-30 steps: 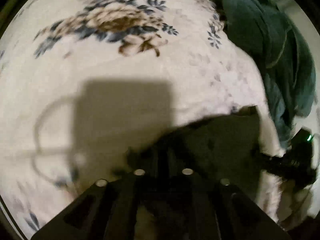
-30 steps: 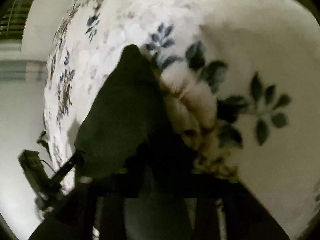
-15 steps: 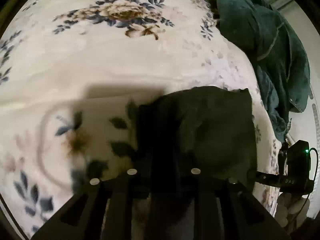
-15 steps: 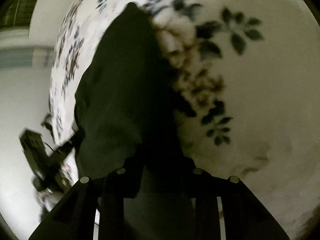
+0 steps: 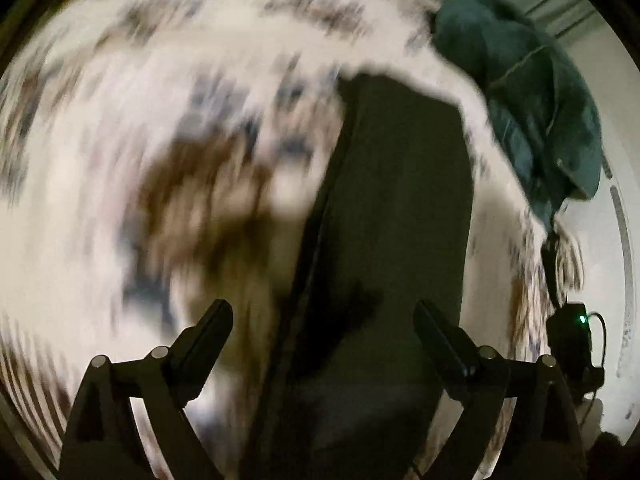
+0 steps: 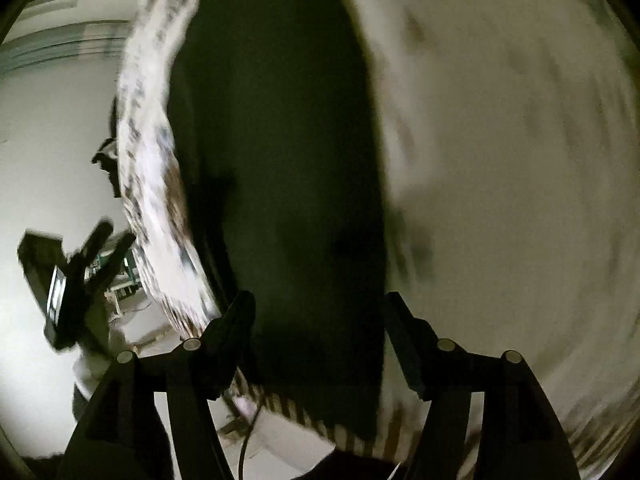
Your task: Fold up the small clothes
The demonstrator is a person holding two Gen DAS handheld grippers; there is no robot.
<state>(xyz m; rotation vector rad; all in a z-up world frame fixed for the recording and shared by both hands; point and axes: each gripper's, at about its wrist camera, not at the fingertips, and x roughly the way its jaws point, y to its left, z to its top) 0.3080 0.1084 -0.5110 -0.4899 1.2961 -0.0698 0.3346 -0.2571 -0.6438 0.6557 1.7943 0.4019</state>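
Observation:
A dark garment (image 5: 400,200) lies as a long folded strip on the white floral bedspread (image 5: 120,160), near the bed's edge. My left gripper (image 5: 322,320) hovers over its near end with the jaws opening wide. The cloth shows between the fingers (image 5: 216,320), but the pads do not press on it. In the right wrist view the same dark garment (image 6: 280,140) runs up the middle. My right gripper (image 6: 320,312) is above it, jaws opening, pads clear of the cloth. Both views are blurred by motion.
A teal garment (image 5: 520,92) is heaped at the bed's far right corner. A black device with a green light (image 5: 572,340) stands beyond the bed's edge; a black device (image 6: 68,280) on the pale floor (image 6: 48,168) shows at the left of the right wrist view. Bedspread (image 6: 500,160) stretches right.
Both grippers were shut on the dark garment and have let go, jaws now spread. Both swept across the bed, and the garment now lies as a longer, narrower strip.

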